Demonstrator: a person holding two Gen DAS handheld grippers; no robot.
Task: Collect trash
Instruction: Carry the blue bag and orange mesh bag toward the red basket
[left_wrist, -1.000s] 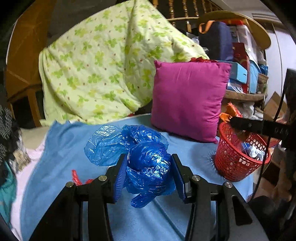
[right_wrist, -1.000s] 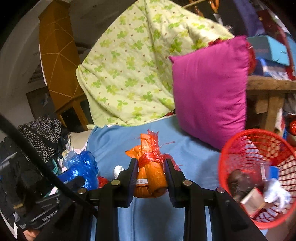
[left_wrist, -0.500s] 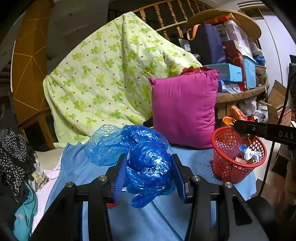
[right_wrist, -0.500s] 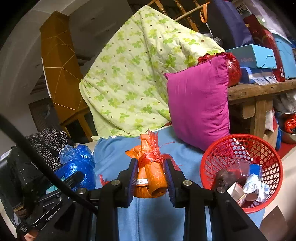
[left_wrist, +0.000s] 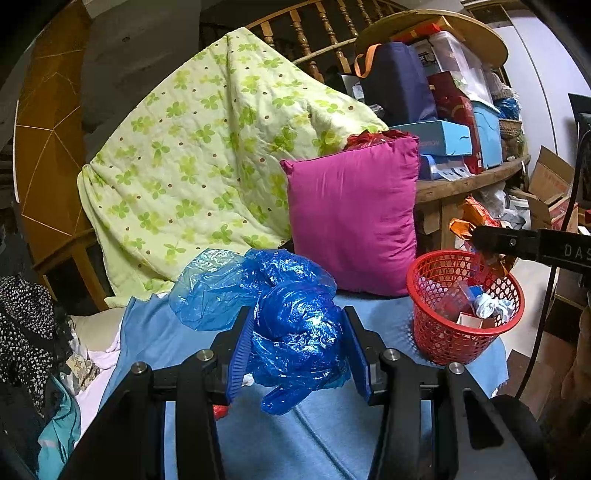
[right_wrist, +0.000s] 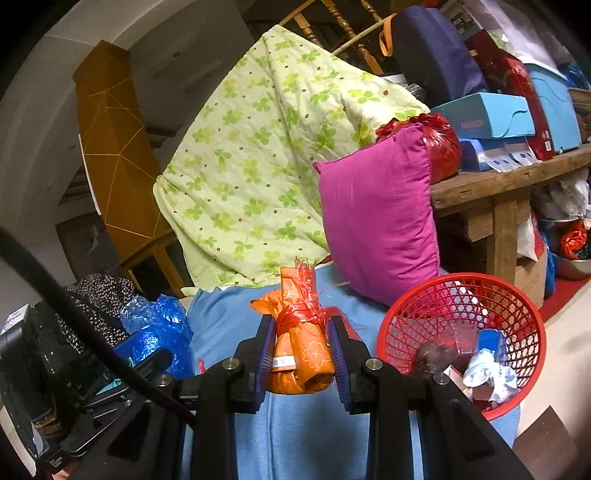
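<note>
Fingers (left_wrist: 242, 345) pinching blue bag (left_wrist: 295, 332).

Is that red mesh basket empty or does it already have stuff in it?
Partly filled. The red mesh plastic basket stands upright, and crumpled white paper, a small box and other scraps lie in its bottom, well below the rim.

You can read "FASHION" in pale letters on the side of the light blue cardboard box (right_wrist: 484, 116) on the wooden shelf, and "DAS" in grey letters on the black tongs arm (left_wrist: 535, 246) above the red mesh basket (left_wrist: 443, 339).
</note>
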